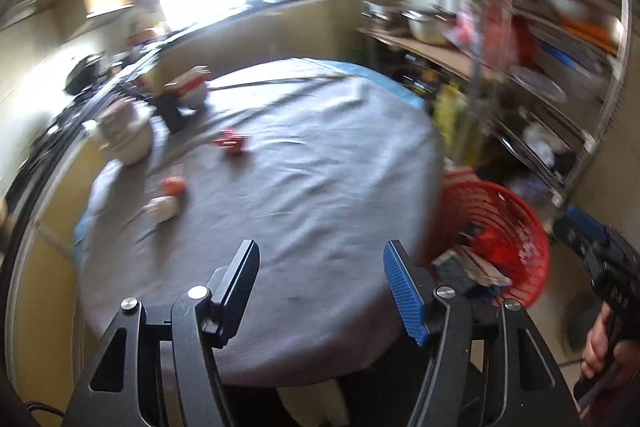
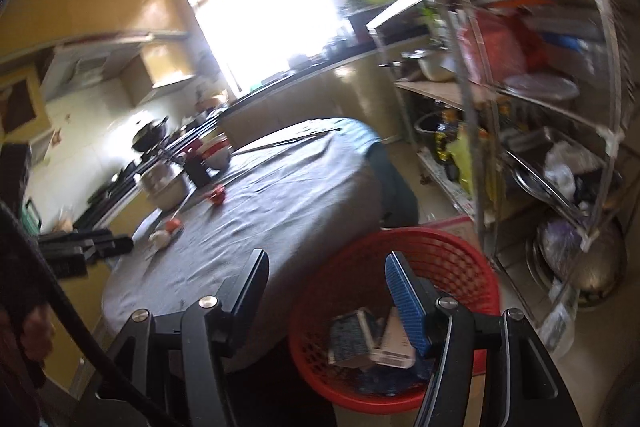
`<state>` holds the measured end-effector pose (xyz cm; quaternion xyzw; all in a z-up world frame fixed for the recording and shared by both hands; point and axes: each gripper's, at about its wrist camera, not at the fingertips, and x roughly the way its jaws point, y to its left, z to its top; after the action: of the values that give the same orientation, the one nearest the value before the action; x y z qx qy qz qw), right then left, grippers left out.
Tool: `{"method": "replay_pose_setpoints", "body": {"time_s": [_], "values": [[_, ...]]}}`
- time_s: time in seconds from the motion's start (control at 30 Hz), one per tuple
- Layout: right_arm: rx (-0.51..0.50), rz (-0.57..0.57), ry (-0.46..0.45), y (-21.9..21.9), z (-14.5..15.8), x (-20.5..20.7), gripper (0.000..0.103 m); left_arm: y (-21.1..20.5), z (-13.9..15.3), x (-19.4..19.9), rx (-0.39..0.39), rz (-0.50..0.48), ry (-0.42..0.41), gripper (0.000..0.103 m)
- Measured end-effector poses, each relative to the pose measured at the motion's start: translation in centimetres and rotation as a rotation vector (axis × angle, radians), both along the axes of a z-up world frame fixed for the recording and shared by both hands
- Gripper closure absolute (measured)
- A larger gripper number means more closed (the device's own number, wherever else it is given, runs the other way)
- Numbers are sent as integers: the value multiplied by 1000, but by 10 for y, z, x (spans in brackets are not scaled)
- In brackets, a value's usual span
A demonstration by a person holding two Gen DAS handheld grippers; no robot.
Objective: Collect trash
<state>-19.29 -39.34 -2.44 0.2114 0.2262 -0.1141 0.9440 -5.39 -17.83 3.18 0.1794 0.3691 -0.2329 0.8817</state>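
Two tools in play, and both stand with their fingers apart and nothing between them: the left tool (image 1: 322,263) hangs over the near edge of the round counter (image 1: 320,187) under its grey cloth, while the right tool (image 2: 326,277) sits low in its frame, one finger over the cloth and the blue-padded one over the red basket (image 2: 472,259). One basket, a red plastic lattice, on the floor at the lower right of both views, just beside the counter. Inside it, trash is piled up: a dark blue-grey pack (image 2: 352,337), a white carton (image 2: 394,345) with a small printed label too blurred to read, and some dark blue wrapping beneath. On the cloth three small bits lie loose at left of centre: a red crumpled piece (image 1: 231,141), an orange-and-white piece (image 1: 174,186) and a pale rounded piece (image 1: 163,207) just beside it. Further back, at the upper left of the cloth, a metal pot (image 2: 166,187), a dark box (image 2: 198,169) and a red-and-white bowl (image 2: 218,151) stand close together. One long thin rod (image 1: 280,81) lies across the far side. A steel shelf rack (image 2: 540,107) fills the right. Everything is motion-blurred; no writing is legible.
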Motion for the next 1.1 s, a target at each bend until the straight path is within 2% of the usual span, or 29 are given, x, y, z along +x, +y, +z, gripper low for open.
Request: {"method": "replay_pose_setpoints", "body": {"time_s": [0.1, 0.27, 0.5, 0.77, 1.1], "values": [[-38, 45, 8, 23, 8, 11, 38, 33, 12, 2, -21, 90, -50, 29], [-95, 118, 16, 59, 20, 28, 38, 74, 27, 4, -34, 187, -128, 28], [-157, 201, 25, 103, 32, 46, 38, 106, 35, 6, -49, 253, -189, 28], [-210, 280, 29, 142, 42, 58, 38, 139, 34, 10, -66, 318, -202, 28], [-265, 340, 70, 178, 37, 68, 38, 172, 26, 16, -85, 385, -200, 28]]}}
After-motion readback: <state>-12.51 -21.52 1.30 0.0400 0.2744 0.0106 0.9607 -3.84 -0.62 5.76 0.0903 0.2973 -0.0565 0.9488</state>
